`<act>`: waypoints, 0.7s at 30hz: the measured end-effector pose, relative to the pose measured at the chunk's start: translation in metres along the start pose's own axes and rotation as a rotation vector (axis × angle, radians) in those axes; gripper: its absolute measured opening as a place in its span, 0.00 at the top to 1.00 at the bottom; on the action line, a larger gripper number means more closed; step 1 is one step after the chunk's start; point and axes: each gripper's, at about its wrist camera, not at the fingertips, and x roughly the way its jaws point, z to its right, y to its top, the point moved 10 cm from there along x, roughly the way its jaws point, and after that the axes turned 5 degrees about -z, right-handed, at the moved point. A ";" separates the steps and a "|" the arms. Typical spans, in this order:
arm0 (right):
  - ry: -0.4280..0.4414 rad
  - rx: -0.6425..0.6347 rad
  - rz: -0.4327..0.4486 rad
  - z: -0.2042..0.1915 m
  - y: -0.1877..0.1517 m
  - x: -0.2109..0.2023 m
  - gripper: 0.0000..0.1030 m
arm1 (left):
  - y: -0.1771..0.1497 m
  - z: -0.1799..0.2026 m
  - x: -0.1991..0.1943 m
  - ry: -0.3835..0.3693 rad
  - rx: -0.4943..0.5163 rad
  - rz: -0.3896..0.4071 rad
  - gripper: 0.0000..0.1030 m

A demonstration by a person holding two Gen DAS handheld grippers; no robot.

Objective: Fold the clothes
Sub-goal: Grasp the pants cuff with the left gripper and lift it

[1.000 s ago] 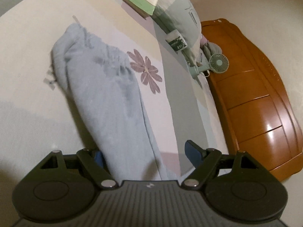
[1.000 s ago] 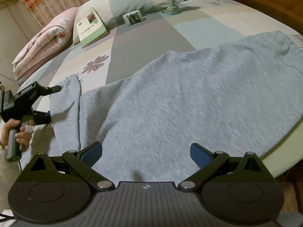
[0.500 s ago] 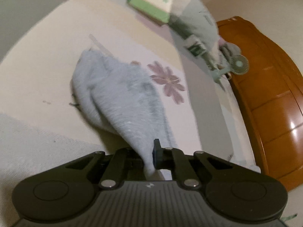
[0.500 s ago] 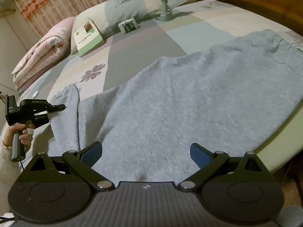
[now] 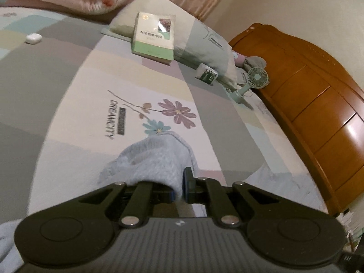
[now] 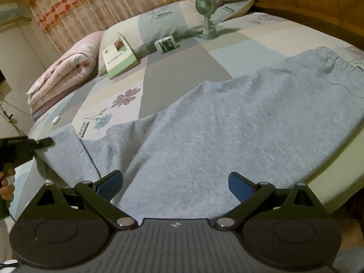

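Left hand-held gripper (image 5: 179,186) is clamped tight; right hand-held gripper (image 6: 175,184) gapes wide.

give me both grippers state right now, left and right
Left gripper: shut on the leg end of the grey sweatpants.
Right gripper: open, fingers apart above the sweatpants, holding nothing.
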 end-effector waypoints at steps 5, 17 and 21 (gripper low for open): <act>0.002 -0.025 0.019 -0.010 -0.005 -0.007 0.02 | -0.018 -0.003 -0.028 0.072 0.062 0.004 0.94; 0.013 -0.082 0.040 -0.035 -0.012 -0.013 0.02 | -0.046 -0.013 -0.057 0.090 0.085 -0.001 0.94; 0.018 -0.094 0.028 -0.041 -0.014 -0.010 0.02 | -0.050 -0.024 -0.054 0.092 0.067 -0.017 0.94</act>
